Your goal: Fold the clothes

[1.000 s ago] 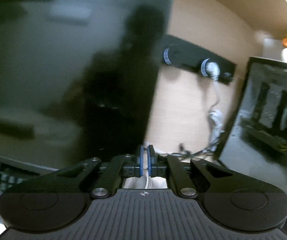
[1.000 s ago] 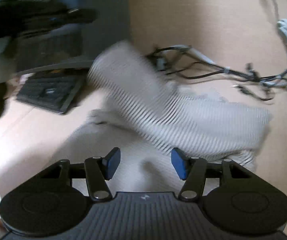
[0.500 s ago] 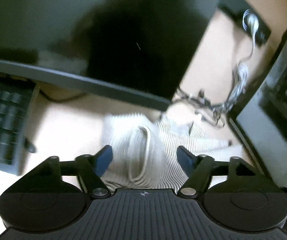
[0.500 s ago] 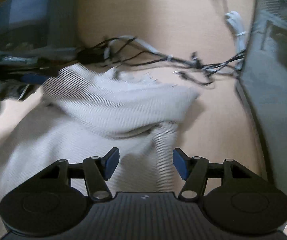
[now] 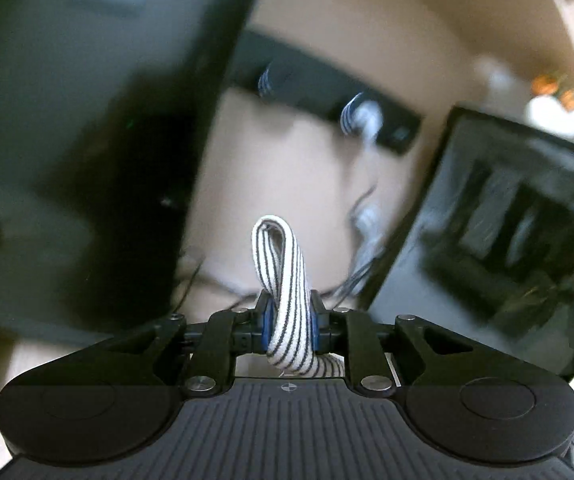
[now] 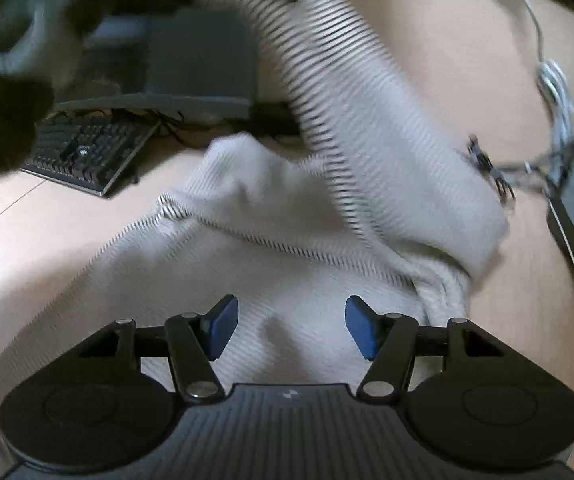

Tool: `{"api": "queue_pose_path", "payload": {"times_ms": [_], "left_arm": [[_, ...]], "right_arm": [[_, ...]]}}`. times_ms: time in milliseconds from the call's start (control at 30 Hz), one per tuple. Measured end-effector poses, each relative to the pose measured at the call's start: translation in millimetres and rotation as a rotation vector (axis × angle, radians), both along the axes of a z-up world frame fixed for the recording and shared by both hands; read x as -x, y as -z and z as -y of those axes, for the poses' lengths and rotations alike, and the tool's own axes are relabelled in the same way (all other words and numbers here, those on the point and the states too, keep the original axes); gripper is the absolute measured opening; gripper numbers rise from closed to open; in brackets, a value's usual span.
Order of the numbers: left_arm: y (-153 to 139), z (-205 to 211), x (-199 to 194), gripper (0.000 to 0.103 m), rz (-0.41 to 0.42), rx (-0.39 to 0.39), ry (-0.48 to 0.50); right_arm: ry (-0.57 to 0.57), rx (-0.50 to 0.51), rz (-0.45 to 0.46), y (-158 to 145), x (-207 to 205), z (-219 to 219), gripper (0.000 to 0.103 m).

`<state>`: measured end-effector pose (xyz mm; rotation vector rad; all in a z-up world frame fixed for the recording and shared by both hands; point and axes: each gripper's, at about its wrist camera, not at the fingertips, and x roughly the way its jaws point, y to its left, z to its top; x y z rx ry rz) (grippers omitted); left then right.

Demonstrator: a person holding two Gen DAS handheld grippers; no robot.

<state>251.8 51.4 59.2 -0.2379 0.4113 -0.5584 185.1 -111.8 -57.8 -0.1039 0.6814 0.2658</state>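
Note:
A white garment with thin black stripes (image 6: 287,264) lies crumpled on the wooden desk (image 6: 27,248). In the left wrist view a rolled fold of this cloth (image 5: 281,256) stands up between the blue pads of my left gripper (image 5: 290,328); its jaws are closing and press on the fold. In the right wrist view a long part of the garment (image 6: 327,80) is stretched up toward the top left, blurred. My right gripper (image 6: 291,326) hovers open just above the flat part of the garment, with nothing between its fingers.
A black keyboard (image 6: 87,152) lies at the left under a dark monitor (image 5: 67,120). A second dark screen (image 5: 507,248) stands at the right. Tangled cables (image 6: 495,176) lie behind the garment, and a black power strip (image 5: 327,92) sits on the back wall.
My left gripper went from shut and empty to open over the garment, then closed on a fold and lifted it. The right gripper stayed open; the cloth now rises at the upper left.

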Motion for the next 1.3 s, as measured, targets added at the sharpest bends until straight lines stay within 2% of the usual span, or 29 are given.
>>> {"api": "queue_pose_path", "payload": {"times_ms": [133,267,333,467,567,600,733,767,833,867,900,933,967,1067,1133,1300], "left_arm": [[-6.3,13.1,5.3,0.019,0.041,-0.002,0.02],[-6.3,9.6,4.9,0.02,0.066,-0.03,-0.029],[0.0,2.2,1.8,0.02,0.073,-0.055,-0.081],[29.3,-20.3,-8.3,0.02,-0.003,-0.083,-0.156],[64.8,-29.3,-15.4,0.02,-0.045,-0.143,-0.211],[78.0,-32.8,-19.5,0.02,-0.068,-0.159,-0.23],[117.1,-57.9,-39.0,0.02,-0.227,-0.165,-0.318],[120.5,-65.0,-39.8,0.02,-0.251,-0.155,-0.339],[115.1,-74.7,-37.4,0.022,-0.258,-0.094,-0.332],[112.1,-79.0,-36.2,0.027,-0.261,-0.064,-0.325],[107.0,-78.8,-35.6,0.042,-0.253,-0.035,-0.294],[102.2,-78.0,-35.3,0.049,-0.246,-0.01,-0.263],[99.6,-72.4,-36.8,0.06,-0.246,-0.017,-0.236],[102.8,-51.0,-44.5,0.066,-0.275,-0.087,-0.181],[111.4,-35.1,-51.1,0.066,-0.314,-0.156,-0.158],[123.7,-26.9,-48.8,0.038,-0.34,-0.206,-0.131]], "right_arm": [[-0.01,0.023,0.055,-0.8,-21.9,-13.5,0.06],[0.104,0.093,0.027,15.0,-46.8,-2.8,0.06],[0.164,0.091,0.001,15.5,-43.9,19.5,0.06],[0.176,0.077,-0.028,7.5,-20.7,67.2,0.058],[0.118,0.079,-0.072,3.3,-2.5,81.5,0.074],[0.094,0.091,-0.072,0.9,5.2,83.9,0.075],[0.083,0.063,-0.038,-18.3,20.1,96.1,0.075],[0.095,0.044,-0.019,-24.1,21.1,98.7,0.074],[0.135,-0.015,0.03,-37.7,15.4,104.6,0.065],[0.154,-0.044,0.055,-44.4,12.6,107.6,0.058],[0.174,-0.064,0.066,-46.4,4.8,109.4,0.056],[0.193,-0.085,0.078,-48.4,-2.9,111.1,0.055],[0.207,-0.09,0.079,-48.6,-8.9,108.2,0.055],[0.212,-0.104,0.056,-40.2,-28.5,92.9,0.055],[0.186,-0.105,0.039,-34.8,-31.9,80.2,0.055],[0.149,-0.104,0.015,-25.7,-26.1,67.2,0.058]]}}
